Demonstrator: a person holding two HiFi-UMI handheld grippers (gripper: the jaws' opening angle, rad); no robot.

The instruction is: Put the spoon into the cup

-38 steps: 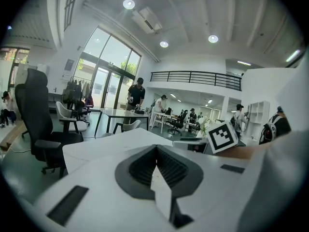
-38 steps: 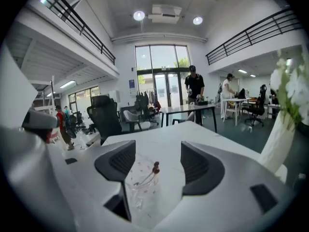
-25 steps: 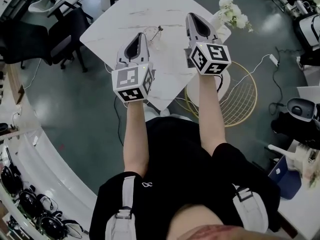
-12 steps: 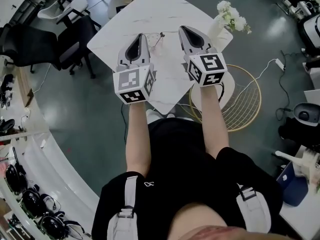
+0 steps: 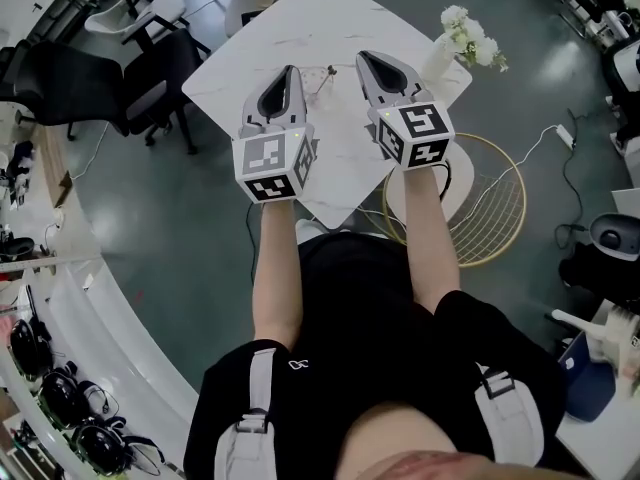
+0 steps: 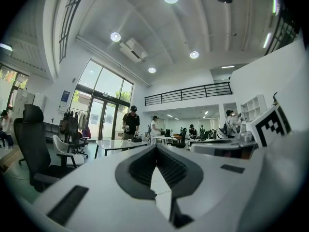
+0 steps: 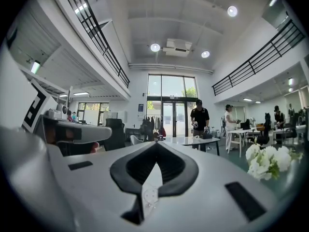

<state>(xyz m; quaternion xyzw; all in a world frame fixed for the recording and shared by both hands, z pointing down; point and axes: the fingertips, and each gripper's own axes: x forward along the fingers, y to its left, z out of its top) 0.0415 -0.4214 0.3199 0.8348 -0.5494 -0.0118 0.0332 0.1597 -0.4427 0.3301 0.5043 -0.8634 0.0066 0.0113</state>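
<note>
A clear glass cup (image 5: 316,83) stands on the white marble table (image 5: 330,18), between my two grippers. A thin spoon (image 5: 325,70) appears to stand in it, its handle leaning out toward the far side. My left gripper (image 5: 291,69) hovers just left of the cup, level, jaws shut and empty. My right gripper (image 5: 362,57) hovers just right of it, also shut with nothing held. In the left gripper view the left gripper (image 6: 155,148) shows its closed jaws meeting at the tip. The right gripper (image 7: 157,144) looks the same in its own view.
A vase of white flowers (image 5: 466,30) stands at the table's right corner and shows as white flowers (image 7: 268,161) in the right gripper view. Black and white chairs (image 5: 120,68) stand left of the table. A gold wire stool (image 5: 490,208) sits at its right. People stand far off by other tables.
Both grippers stay shut and empty. The right gripper has drifted a little left, toward the cup. The left one has risen slightly.
</note>
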